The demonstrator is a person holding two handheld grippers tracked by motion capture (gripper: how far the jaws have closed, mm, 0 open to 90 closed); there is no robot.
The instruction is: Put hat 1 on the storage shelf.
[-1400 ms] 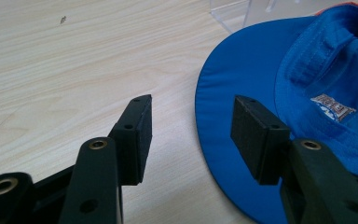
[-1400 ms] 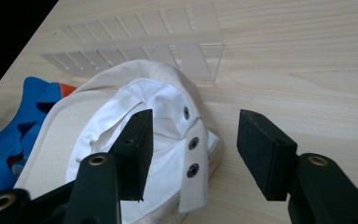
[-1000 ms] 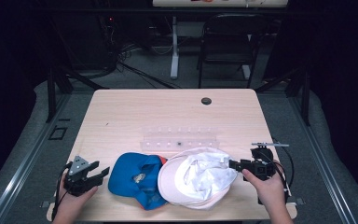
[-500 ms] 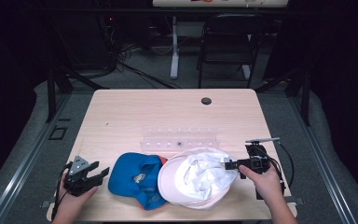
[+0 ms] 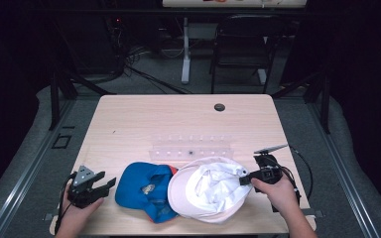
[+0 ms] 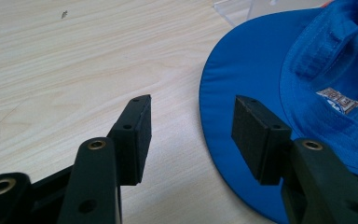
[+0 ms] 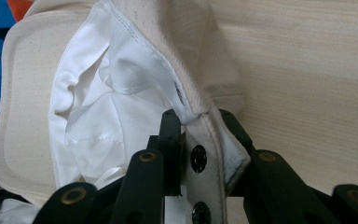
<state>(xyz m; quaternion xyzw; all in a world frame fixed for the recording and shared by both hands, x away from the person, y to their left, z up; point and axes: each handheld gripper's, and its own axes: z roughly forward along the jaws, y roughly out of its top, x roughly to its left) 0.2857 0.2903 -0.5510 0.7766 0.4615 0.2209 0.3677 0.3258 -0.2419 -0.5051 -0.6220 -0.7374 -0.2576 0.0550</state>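
Light wood-grain table (image 5: 129, 124) w/ a round dark cable grommet (image 5: 220, 107) near its far edge, centre-right. Room is dim; light falls mostly on the tabletop, surroundings nearly black. Floor: grey carpet (image 5: 34, 144) around the table, w/ metal rails (image 5: 20, 178) running along both sides. Behind the table: a white desk leg w/ foot (image 5: 185, 54) under a pale desktop edge (image 5: 233, 3) at the top, and a black chair (image 5: 240, 49) just right of it. Loose cables (image 5: 144, 69) trail over the floor back there. Dark stand legs (image 5: 62, 84) at left, another pair at right.
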